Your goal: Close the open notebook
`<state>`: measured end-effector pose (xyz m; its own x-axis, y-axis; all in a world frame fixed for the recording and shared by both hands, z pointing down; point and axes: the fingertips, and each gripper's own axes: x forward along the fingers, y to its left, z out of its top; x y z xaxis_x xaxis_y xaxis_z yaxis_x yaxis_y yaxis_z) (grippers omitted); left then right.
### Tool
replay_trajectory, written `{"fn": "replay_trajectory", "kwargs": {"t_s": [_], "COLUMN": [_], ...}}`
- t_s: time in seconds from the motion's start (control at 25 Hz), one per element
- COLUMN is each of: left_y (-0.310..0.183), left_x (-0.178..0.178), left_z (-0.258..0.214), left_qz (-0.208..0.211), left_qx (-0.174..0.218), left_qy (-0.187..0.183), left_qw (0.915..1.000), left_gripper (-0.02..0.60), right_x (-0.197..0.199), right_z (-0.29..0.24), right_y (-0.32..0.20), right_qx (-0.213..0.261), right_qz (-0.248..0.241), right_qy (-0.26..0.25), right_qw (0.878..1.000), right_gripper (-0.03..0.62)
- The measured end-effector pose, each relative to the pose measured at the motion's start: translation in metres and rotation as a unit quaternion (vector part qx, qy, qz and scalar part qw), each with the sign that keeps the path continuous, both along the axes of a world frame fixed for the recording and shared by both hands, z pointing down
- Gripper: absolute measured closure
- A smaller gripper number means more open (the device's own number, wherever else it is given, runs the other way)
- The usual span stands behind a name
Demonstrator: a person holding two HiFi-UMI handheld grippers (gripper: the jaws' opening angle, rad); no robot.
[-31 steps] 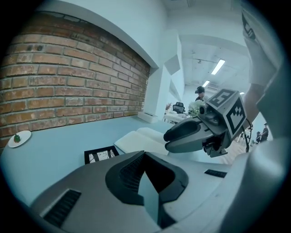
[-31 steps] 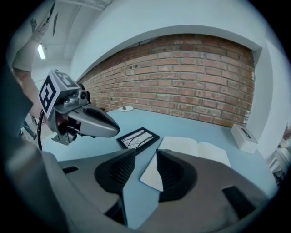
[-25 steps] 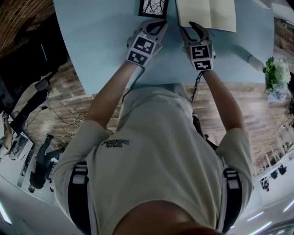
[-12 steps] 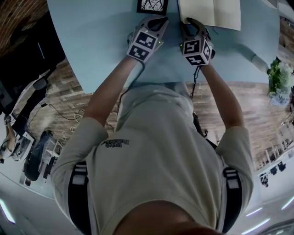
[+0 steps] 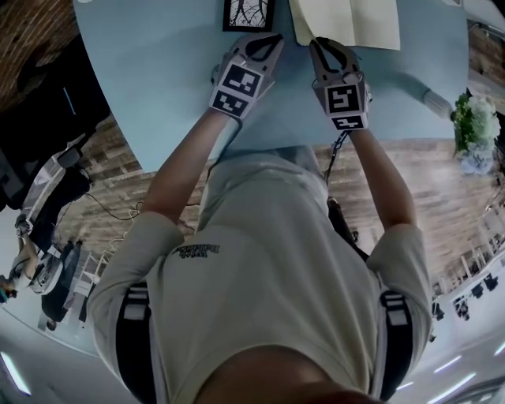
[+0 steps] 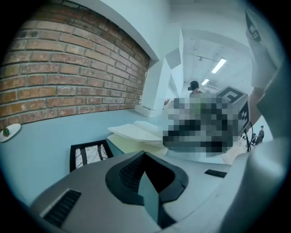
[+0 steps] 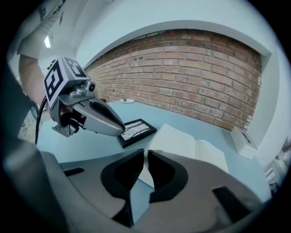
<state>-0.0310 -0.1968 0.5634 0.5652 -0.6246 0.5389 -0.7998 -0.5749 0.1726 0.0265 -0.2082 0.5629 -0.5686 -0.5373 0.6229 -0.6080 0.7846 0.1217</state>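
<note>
The open notebook [image 5: 347, 20] lies with cream pages up at the far side of the light blue table [image 5: 158, 79]. My right gripper [image 5: 316, 43] is at its near left corner. In the right gripper view the jaws [image 7: 146, 152] have just been closing and stand a thin slit apart, with the corner of the left page [image 7: 182, 143] between them. My left gripper [image 5: 272, 38] hovers just left of it, shut and empty, its tips near a black picture frame [image 5: 246, 14]. In the left gripper view the notebook [image 6: 136, 132] lies beyond the shut jaws [image 6: 145, 154].
The picture frame [image 7: 135, 130] lies flat just left of the notebook. A brick wall runs behind the table, with a white box [image 7: 245, 139] and a small dish [image 7: 123, 100] at its foot. A flower bunch [image 5: 473, 130] stands off the table's right end.
The right gripper's jaws have gone from open to nearly closed at the notebook's near left corner. The left gripper has stayed beside it, shut.
</note>
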Motion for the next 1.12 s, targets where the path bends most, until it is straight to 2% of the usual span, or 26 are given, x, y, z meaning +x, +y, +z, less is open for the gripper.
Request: {"fn": "replay_trajectory", "kwargs": {"t_s": [0.2, 0.36, 0.48, 0.72, 0.84, 0.96, 1.04, 1.12], "left_y": [-0.027, -0.048, -0.055, -0.056, -0.054, -0.054, -0.055, -0.056], "left_x": [0.033, 0.067, 0.091, 0.13, 0.142, 0.149, 0.151, 0.151], "left_z": [-0.041, -0.05, -0.044, -0.019, -0.008, 0.003, 0.007, 0.009], "left_qz": [0.025, 0.047, 0.066, 0.104, 0.114, 0.121, 0.123, 0.123], "left_qx": [0.043, 0.059, 0.057, 0.034, 0.026, 0.02, 0.021, 0.021], "left_qy": [0.012, 0.014, 0.006, -0.019, -0.025, -0.034, -0.038, -0.04], "left_qw": [0.9987, 0.997, 0.9961, 0.9938, 0.9928, 0.9919, 0.9915, 0.9914], "left_gripper": [0.573, 0.574, 0.574, 0.573, 0.574, 0.574, 0.573, 0.573], "right_x": [0.032, 0.065, 0.093, 0.156, 0.19, 0.223, 0.238, 0.242], "right_z": [-0.038, -0.057, -0.064, -0.051, -0.025, 0.012, 0.037, 0.054], "right_y": [-0.012, -0.027, -0.037, -0.062, -0.073, -0.081, -0.084, -0.083], "right_qx": [0.033, 0.065, 0.092, 0.124, 0.103, 0.044, 0.006, -0.017], "right_qz": [0.042, 0.092, 0.138, 0.241, 0.291, 0.339, 0.35, 0.344], "right_qy": [-0.026, -0.035, -0.025, 0.006, 0.024, 0.029, 0.037, 0.045], "right_qw": [0.998, 0.993, 0.986, 0.963, 0.951, 0.939, 0.936, 0.938], "right_gripper": [0.557, 0.557, 0.557, 0.551, 0.543, 0.533, 0.536, 0.549]}}
